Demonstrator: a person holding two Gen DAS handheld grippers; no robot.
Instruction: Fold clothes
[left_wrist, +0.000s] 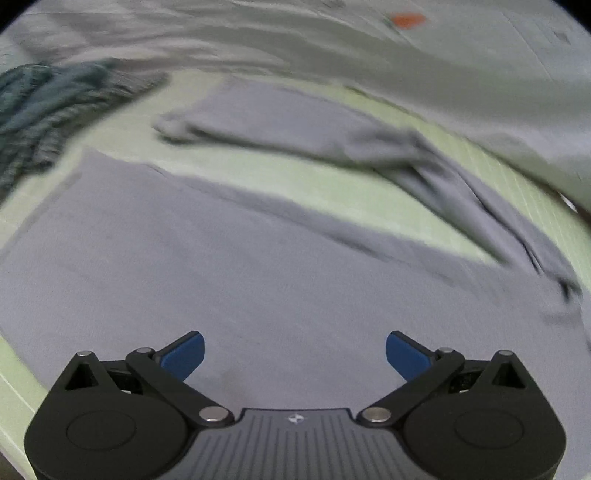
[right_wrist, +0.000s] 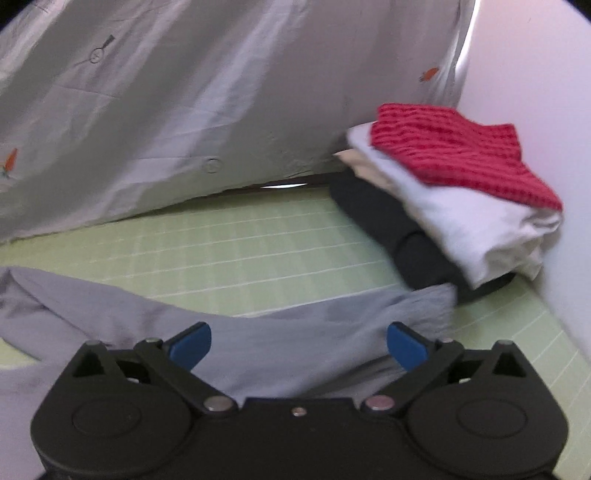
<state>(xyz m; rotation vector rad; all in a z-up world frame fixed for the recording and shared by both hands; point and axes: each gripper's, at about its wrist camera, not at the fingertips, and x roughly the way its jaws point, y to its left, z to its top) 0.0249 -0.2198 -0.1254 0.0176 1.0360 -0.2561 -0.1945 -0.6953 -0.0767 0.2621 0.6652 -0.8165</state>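
Observation:
A grey long-sleeved garment (left_wrist: 207, 258) lies spread on a pale green mat (left_wrist: 295, 181), one sleeve (left_wrist: 295, 122) stretched across the mat beyond the body. My left gripper (left_wrist: 294, 352) hovers over the garment's body, open, with nothing between its blue pads (left_wrist: 186, 352). In the right wrist view the same grey garment (right_wrist: 295, 343) lies below my right gripper (right_wrist: 299, 345), whose jaws stand wide open and empty above the cloth. A grey sleeve end (right_wrist: 432, 299) reaches toward a stack of folded clothes.
A stack of folded clothes (right_wrist: 461, 206), red knit (right_wrist: 454, 147) on top, over white and black pieces, sits against a white wall at the right. A pale quilt (right_wrist: 184, 110) lies along the mat's far edge. A dark teal knitted garment (left_wrist: 48, 107) lies at the left.

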